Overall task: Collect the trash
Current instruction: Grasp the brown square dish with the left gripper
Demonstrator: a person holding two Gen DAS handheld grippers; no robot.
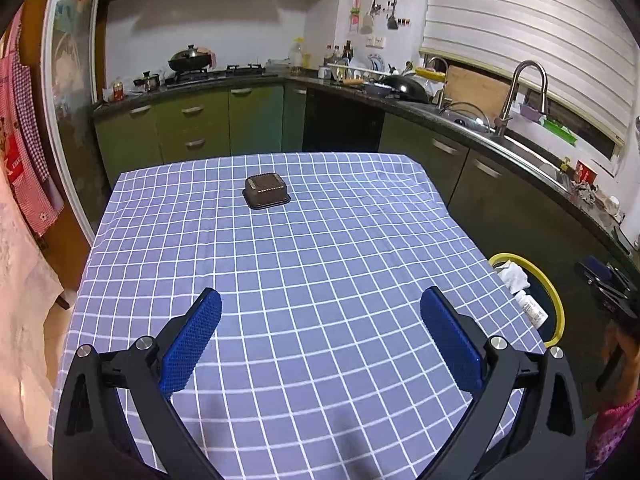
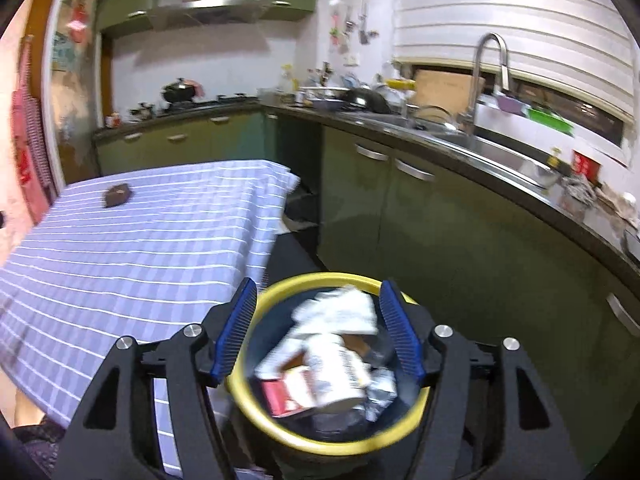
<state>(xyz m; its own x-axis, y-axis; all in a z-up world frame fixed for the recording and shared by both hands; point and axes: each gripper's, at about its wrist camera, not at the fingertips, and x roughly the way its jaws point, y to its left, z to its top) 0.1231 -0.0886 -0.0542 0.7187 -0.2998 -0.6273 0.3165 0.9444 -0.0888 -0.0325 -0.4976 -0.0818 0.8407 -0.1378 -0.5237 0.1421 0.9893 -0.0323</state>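
A dark brown upturned plastic tray (image 1: 266,191) lies on the far middle of the blue checked tablecloth (image 1: 304,280); it also shows in the right wrist view (image 2: 118,195). My left gripper (image 1: 320,320) is open and empty above the near part of the table. My right gripper (image 2: 318,316) is open and empty, right above the yellow-rimmed trash bin (image 2: 260,404). The bin holds crumpled paper, a white bottle and wrappers (image 2: 332,352). The bin also shows in the left wrist view (image 1: 554,292), beside the table's right edge.
Green kitchen cabinets (image 1: 208,124) run behind and to the right of the table. A sink with a tall faucet (image 1: 524,92) stands on the right counter. A stove with a wok (image 1: 190,60) is at the back. A red checked apron (image 1: 24,128) hangs at the left.
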